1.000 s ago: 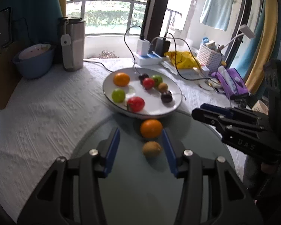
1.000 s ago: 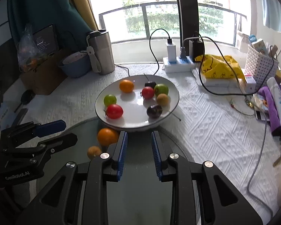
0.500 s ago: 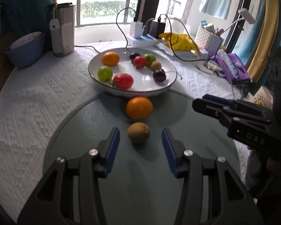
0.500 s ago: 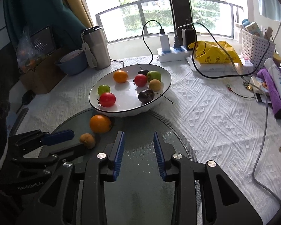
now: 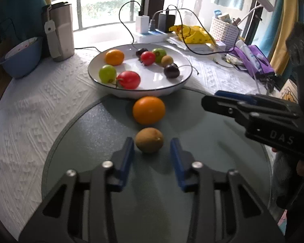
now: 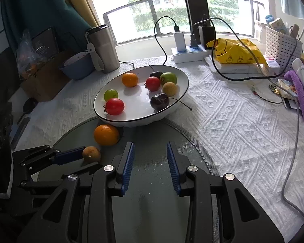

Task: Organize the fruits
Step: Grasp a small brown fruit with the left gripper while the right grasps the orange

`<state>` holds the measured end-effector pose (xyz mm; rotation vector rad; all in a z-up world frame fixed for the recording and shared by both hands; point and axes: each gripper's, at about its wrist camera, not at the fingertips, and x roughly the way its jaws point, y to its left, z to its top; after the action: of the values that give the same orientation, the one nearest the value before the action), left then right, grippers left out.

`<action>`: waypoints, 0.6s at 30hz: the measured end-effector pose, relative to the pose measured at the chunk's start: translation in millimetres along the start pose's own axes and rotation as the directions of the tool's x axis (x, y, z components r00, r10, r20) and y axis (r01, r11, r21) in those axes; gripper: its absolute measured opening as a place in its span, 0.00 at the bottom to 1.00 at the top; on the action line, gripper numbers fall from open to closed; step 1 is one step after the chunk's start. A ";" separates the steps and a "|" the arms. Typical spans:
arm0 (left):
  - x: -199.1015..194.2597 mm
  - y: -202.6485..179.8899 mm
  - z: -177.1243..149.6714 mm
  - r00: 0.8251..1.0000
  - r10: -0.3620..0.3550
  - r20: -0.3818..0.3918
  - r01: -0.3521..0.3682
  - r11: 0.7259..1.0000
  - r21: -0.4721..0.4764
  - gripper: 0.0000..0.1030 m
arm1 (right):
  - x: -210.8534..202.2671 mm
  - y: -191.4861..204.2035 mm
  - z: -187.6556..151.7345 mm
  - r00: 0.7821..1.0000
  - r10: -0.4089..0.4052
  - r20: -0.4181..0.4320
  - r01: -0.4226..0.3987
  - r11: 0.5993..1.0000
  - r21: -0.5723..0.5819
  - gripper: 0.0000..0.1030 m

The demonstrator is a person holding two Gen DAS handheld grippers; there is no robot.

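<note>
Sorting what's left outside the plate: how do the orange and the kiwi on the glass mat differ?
The orange is bigger, smooth and bright; the kiwi is smaller, dull brown. The orange lies right by the plate, while the kiwi lies nearer, at the tips of the open left gripper. Both rest on the glass mat, ungrasped.

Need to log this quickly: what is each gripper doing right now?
Left gripper: open, fingers either side of the kiwi, not closed on it.
Right gripper: open, holding nothing.

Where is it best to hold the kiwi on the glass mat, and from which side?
Grip the kiwi across its middle, coming from the near side. The open left gripper already has a finger on each side of it, and the orange blocks the far side.
</note>
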<state>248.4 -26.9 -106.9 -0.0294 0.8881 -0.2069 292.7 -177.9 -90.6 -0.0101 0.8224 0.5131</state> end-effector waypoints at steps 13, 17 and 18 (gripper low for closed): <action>-27.7 47.0 -4.0 0.998 0.012 0.067 -0.008 0.998 -0.066 0.28 | 22.4 39.4 5.8 0.999 0.028 -0.027 -0.029 0.998 -0.063 0.43; -32.7 63.2 -7.1 0.997 0.017 0.075 -0.010 0.996 -0.094 0.28 | 33.9 49.7 6.6 0.999 0.023 -0.049 -0.027 0.997 -0.079 0.49; -33.9 65.8 -7.9 0.997 0.017 0.076 -0.010 0.995 -0.097 0.28 | 36.0 51.0 7.0 0.998 0.020 -0.054 -0.025 0.996 -0.081 0.49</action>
<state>232.6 44.5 -93.2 -0.1207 0.8210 -0.1487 295.6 -116.1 -101.6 -0.0899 0.8536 0.5695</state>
